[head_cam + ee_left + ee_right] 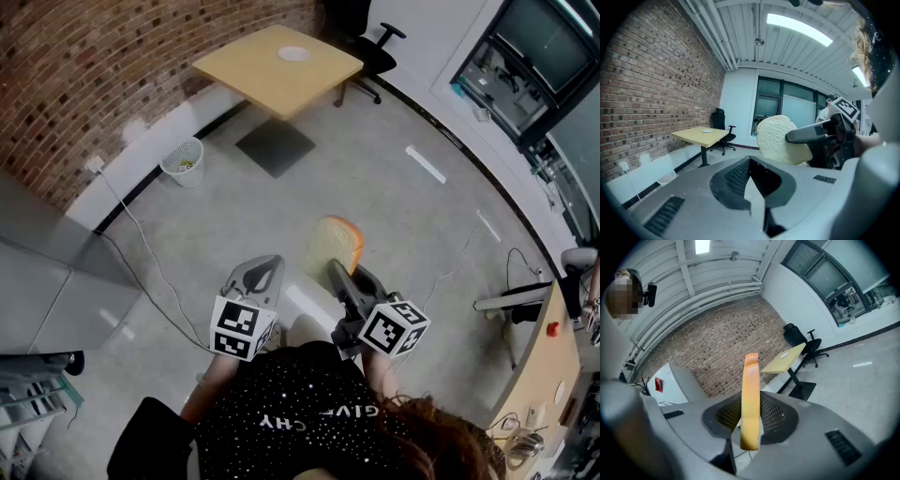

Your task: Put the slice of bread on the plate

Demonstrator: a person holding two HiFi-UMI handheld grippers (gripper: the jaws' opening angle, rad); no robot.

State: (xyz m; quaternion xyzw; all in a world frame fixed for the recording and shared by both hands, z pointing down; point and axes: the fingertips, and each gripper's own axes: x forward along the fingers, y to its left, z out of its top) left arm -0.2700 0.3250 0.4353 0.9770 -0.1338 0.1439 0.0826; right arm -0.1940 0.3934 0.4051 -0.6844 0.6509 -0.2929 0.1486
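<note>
Right gripper (339, 277) — clamped on bread slice (330, 246), over the floor (394, 197) | left gripper (264, 274) — closed, empty | plate (293, 53) on bench (253, 80), well apart

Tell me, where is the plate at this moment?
In the head view, the plate lies on the wooden table at the top centre, near the brick wall and the black chair.

Bright ceiling light (799, 29) overhead; fisheye warp, dark vignetted corners.
</note>
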